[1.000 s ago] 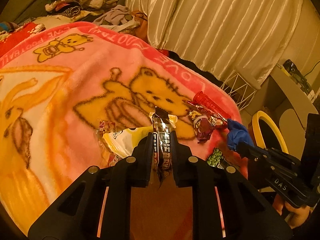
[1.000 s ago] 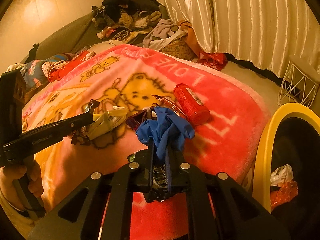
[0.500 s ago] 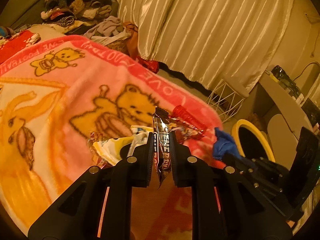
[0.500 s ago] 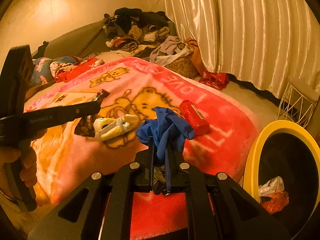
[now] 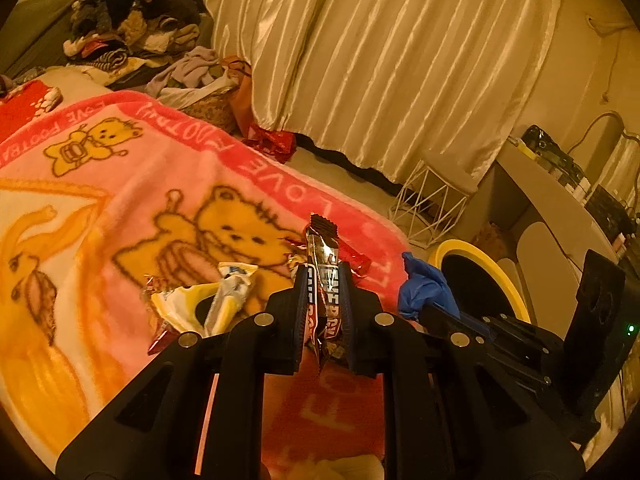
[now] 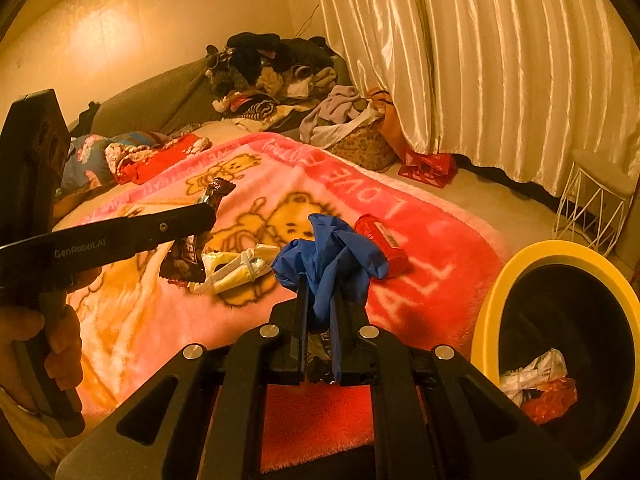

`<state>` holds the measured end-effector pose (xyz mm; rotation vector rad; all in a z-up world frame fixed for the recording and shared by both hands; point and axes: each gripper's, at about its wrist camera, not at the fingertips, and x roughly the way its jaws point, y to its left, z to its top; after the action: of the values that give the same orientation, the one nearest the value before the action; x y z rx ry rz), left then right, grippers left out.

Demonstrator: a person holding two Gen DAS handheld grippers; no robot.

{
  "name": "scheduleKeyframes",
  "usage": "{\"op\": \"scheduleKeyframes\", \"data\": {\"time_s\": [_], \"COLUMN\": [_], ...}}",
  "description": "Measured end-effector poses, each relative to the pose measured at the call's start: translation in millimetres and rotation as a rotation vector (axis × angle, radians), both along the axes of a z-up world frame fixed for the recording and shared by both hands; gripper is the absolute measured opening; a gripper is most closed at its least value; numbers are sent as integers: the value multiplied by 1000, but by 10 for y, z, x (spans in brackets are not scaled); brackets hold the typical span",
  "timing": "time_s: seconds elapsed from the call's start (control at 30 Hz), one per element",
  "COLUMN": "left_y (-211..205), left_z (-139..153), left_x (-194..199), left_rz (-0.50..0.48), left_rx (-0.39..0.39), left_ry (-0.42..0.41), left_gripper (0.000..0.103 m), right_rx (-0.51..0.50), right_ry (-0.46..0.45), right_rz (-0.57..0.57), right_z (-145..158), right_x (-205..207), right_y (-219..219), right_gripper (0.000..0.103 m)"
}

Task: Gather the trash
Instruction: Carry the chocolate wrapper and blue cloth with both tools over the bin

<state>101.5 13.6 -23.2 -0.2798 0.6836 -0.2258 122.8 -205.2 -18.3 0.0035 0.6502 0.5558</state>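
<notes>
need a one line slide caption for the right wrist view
Right gripper pinches a crumpled blue glove above the pink blanket, beside the yellow-rimmed bin already holding trash.

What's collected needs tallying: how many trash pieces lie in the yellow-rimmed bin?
2 visible: a crumpled white wrapper and a red-orange plastic piece beside it, low inside the yellow-rimmed bin. Its near wall hides part of the inside, so more may lie there.
</notes>
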Motion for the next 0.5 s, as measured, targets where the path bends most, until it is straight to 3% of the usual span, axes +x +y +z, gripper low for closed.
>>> {"op": "scheduleKeyframes", "data": {"time_s": [0.5], "left_y": [-327], "left_z": [150], "left_x": [-66], "left_rz": [-47], "left_rx": [30], "left_ry": [-29], "left_gripper": [11], "right_rx": [49], "right_ry": [-10], "right_rz": [-80], "right_z": [100], "right_x": [-12], "right_y": [-313], "right_gripper": [9]}}
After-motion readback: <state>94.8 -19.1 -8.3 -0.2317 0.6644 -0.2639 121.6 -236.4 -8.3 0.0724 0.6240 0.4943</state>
